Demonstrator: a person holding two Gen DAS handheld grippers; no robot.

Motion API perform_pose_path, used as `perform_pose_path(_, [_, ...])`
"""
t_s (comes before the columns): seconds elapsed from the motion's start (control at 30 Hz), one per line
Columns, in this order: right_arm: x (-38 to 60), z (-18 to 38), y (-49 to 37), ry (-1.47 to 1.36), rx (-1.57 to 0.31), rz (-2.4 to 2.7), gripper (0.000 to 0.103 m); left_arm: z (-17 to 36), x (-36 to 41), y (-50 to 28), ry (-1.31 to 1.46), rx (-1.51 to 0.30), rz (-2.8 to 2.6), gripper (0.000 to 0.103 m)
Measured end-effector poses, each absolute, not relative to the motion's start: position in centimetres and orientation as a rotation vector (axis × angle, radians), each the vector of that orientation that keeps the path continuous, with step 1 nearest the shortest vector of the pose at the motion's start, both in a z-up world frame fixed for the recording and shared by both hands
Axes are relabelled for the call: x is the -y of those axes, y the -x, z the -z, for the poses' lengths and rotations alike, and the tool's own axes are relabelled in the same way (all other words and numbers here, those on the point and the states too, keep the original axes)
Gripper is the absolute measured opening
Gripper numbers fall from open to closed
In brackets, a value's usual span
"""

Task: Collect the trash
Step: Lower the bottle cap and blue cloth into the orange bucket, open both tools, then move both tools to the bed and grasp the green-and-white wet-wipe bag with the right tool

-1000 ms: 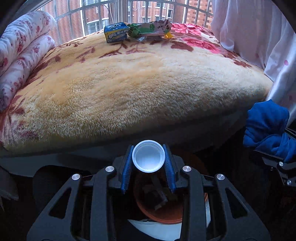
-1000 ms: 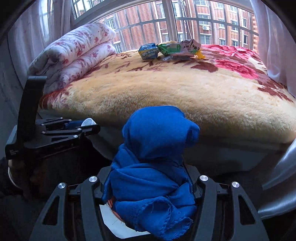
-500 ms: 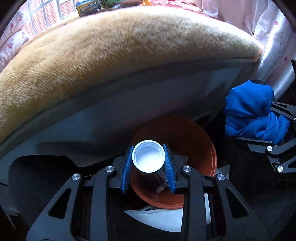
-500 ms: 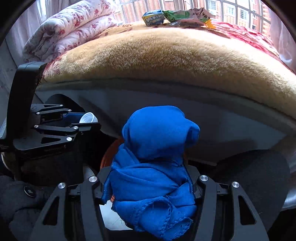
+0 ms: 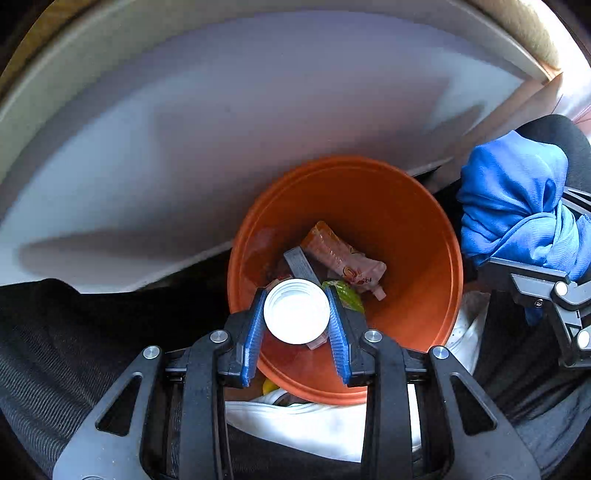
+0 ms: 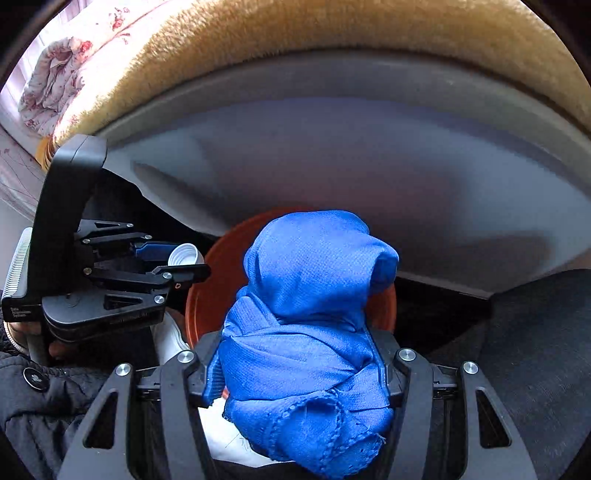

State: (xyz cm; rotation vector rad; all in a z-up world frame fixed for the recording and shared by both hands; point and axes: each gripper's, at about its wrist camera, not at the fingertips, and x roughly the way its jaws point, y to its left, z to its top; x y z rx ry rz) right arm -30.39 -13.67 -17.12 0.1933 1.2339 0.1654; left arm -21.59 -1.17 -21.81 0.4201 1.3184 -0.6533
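Observation:
My left gripper (image 5: 295, 295) is shut on a small round white cap (image 5: 296, 311) and points down over the orange bin (image 5: 417, 229). Inside the bin lie a pink wrapper (image 5: 343, 254), a green wrapper (image 5: 345, 295) and other scraps. My right gripper (image 6: 299, 350) is shut on a bunched blue cloth (image 6: 306, 314), which hides its fingertips. In the right wrist view the bin's rim (image 6: 207, 291) shows behind the cloth, with the left gripper (image 6: 181, 260) and the cap (image 6: 184, 254) over the rim's left edge. The left wrist view shows the cloth (image 5: 517, 199) just right of the bin.
The bed's pale side panel (image 5: 221, 129) rises directly behind the bin, topped by a tan plush blanket (image 6: 258, 33). A folded floral quilt (image 6: 55, 85) lies at the far left. Something white (image 5: 314, 424) sits against the bin's near side. A hand in a dark sleeve (image 6: 22, 332) holds the left gripper.
Both grippers have sunk and tipped downward beside the bed. The bed's top with its wrappers has left view, and the bin's inside now fills the middle of the left wrist view.

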Motion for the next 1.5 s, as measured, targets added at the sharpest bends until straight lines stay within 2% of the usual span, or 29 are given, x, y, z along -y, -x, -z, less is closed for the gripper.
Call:
perform_pose_path(0.47, [13.5,17.4,29.5,-0.182,-1.271,-0.189,0.059,22.0,1.6,20.8,-0.429,-1.339,0.652,0.031])
perform_pose_path(0.53, [13.5,17.5,29.3,-0.179,-1.272,-0.187,0.062,22.1,1.7,20.8,-0.434,-1.337,0.648,0.033])
perform_pose_path(0.57, [13.4,17.5,29.1,-0.174,-1.275,-0.181,0.066,22.3,1.8,20.8,-0.441,-1.34,0.647,0.038])
perform_pose_path(0.6, [13.2,17.7,29.0,-0.169,-1.277,-0.17,0.071,22.4,1.8,20.9,-0.446,-1.346,0.646,0.062])
perform_pose_path(0.63, [13.3,17.6,29.0,-0.171,-1.268,-0.166,0.072,22.3,1.8,20.9,-0.448,-1.339,0.639,0.08])
perform_pose_path(1.13, [16.5,13.7,30.5,-0.232,-1.153,-0.107,0.078,19.7,1.0,21.3,-0.396,-1.284,0.658,0.081])
perform_pose_path(1.33, [16.3,9.7,31.5,-0.207,-1.06,-0.109,0.087,14.6,0.0,22.7,-0.373,-1.178,0.698,0.083])
perform_pose_path(1.5, [17.1,4.6,31.7,-0.202,-0.93,-0.097,0.098,9.0,-1.3,23.5,-0.379,-1.003,0.682,0.088])
